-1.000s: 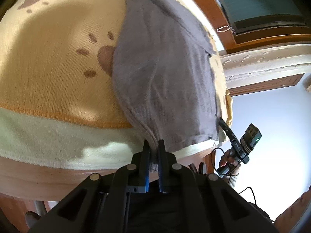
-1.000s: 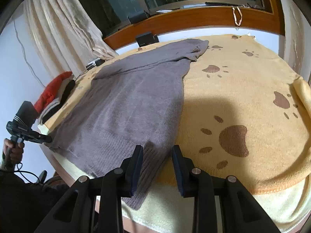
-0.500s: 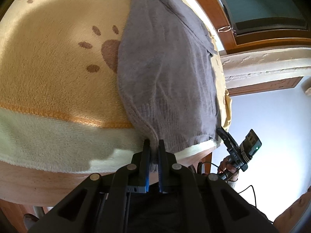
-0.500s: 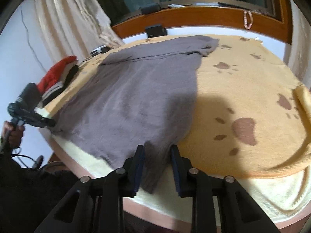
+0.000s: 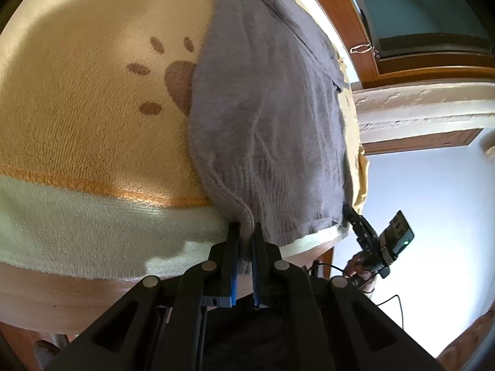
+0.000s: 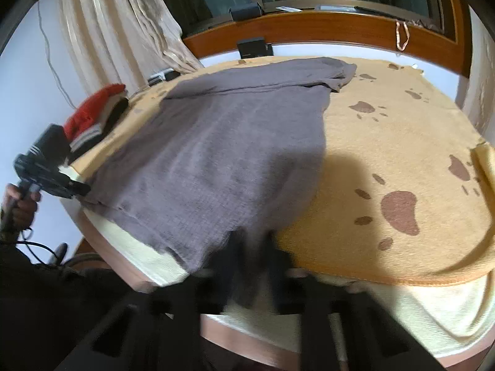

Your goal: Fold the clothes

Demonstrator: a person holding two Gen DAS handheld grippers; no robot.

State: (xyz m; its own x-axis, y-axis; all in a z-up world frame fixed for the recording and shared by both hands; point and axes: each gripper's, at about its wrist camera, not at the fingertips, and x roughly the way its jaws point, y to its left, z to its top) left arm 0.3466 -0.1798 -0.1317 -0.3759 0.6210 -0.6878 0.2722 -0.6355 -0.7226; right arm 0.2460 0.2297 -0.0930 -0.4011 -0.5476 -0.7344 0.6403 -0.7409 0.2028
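Observation:
A grey knit sweater point(image 6: 222, 154) lies spread on a yellow paw-print blanket point(image 6: 386, 142) over the table; its ribbed hem hangs over the near edge. My left gripper point(image 5: 246, 232) is shut on one hem corner of the sweater point(image 5: 266, 117). It also shows at the left of the right wrist view point(image 6: 77, 190), at the sweater's left hem corner. My right gripper point(image 6: 252, 244) is blurred by motion, with its jaws astride the other hem corner; a gap shows between the fingers. The right gripper shows at the right of the left wrist view point(image 5: 348, 213).
A pile of red, white and black clothes point(image 6: 92, 120) lies at the table's left edge. A wooden window sill point(image 6: 324, 31) with small black devices runs behind the table, and a cream curtain point(image 6: 123, 31) hangs at the back left. The wooden table edge point(image 5: 62, 296) is near.
The sweater has been drawn toward the near table edge, its hem now hanging over it. My right gripper has moved in around the hem corner and is blurred. My left gripper stays shut.

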